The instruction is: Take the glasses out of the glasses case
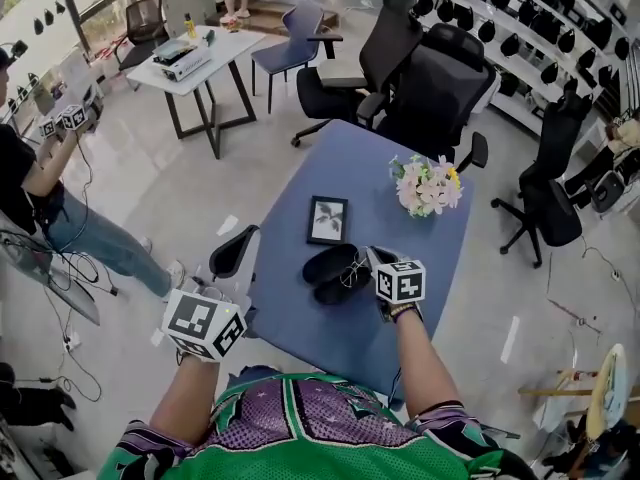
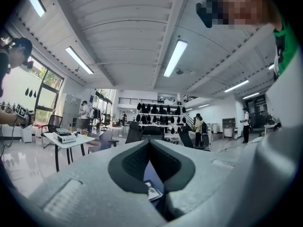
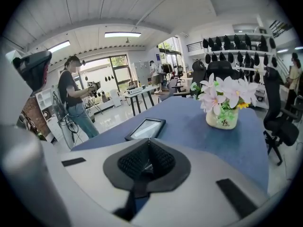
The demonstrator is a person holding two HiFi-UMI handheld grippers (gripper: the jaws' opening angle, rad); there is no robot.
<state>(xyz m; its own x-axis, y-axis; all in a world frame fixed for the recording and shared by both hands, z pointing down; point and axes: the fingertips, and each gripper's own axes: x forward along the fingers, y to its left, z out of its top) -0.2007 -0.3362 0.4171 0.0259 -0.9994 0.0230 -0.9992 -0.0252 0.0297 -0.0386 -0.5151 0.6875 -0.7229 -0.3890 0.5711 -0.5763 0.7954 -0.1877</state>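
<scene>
Down on the blue table [image 1: 430, 268], glasses case [image 1: 326, 264] lying open, two dark oval halves side by side, right at the tips of the right gripper [image 1: 371, 258] and just to their left. Glasses [image 1: 352, 272] thin and wiry at the case's edge, closest of all to those tips; touching or not, impossible to call from the head view. Jaws of the right gripper pressed together, tip to tip, with only a pale sliver glinting in the slit below the pads [image 3: 133, 162], too small to name. Left gripper [image 1: 240, 244] well apart from the case, out past the table's left edge, jaws likewise closed, nothing between them. Case itself out of sight in both gripper views, hidden under the grey jaw bodies. Beyond the right gripper's tips, a dark-rimmed picture frame [image 1: 327, 219] flat on the table; further ahead and to the right, a small pot of pale flowers [image 1: 427, 184]. Pads black and knobbly, set in smooth matte grey; case matte black, rounded at both ends.
</scene>
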